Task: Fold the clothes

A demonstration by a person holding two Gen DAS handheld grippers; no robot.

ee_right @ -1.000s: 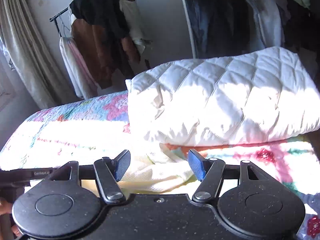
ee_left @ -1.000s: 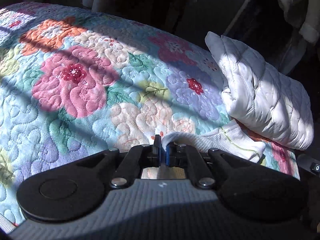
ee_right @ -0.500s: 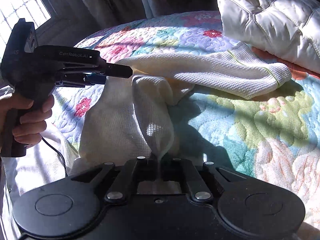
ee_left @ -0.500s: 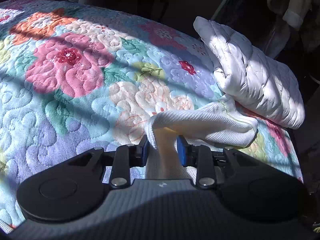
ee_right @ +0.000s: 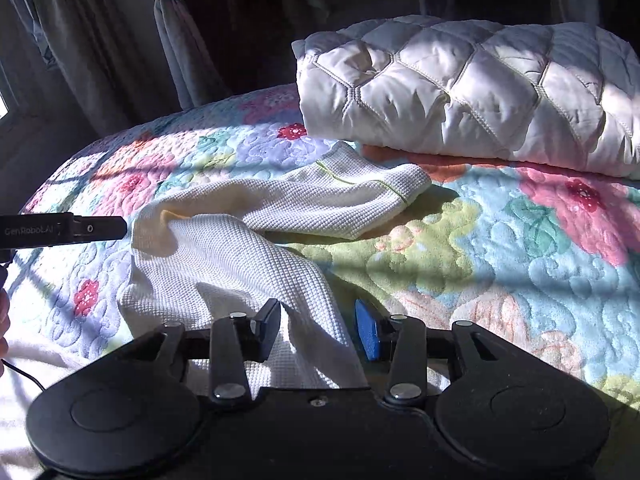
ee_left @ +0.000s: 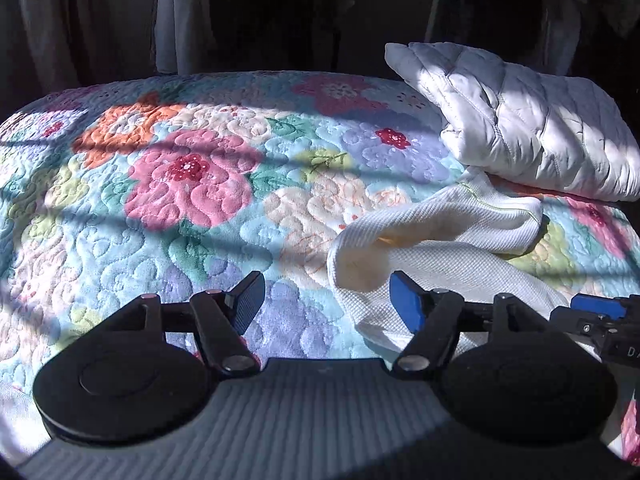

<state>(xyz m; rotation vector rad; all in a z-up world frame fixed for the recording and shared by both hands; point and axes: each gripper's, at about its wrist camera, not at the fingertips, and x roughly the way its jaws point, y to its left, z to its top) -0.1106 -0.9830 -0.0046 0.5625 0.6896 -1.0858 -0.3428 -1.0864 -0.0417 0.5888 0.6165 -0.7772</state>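
Cream waffle-knit garment (ee_right: 256, 240) lies crumpled on floral quilted bedspread (ee_left: 160, 200), just in front of folded white quilted jacket (ee_right: 480, 92). Left tool (ee_left: 326, 304) jaws have just opened, spread beside a rolled fold, not gripping. Right tool (ee_right: 318, 330) jaws have just opened too, cloth loose between them.

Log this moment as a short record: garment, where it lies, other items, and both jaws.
garment: white waffle-knit garment, partly folded, sleeve doubled over
surface: floral quilt, sunlit in patches
other item: white quilted bundle behind the garment
left gripper: jaws just opened, garment fold between them, not pinched
right gripper: jaws just opened, cloth lying between them, released
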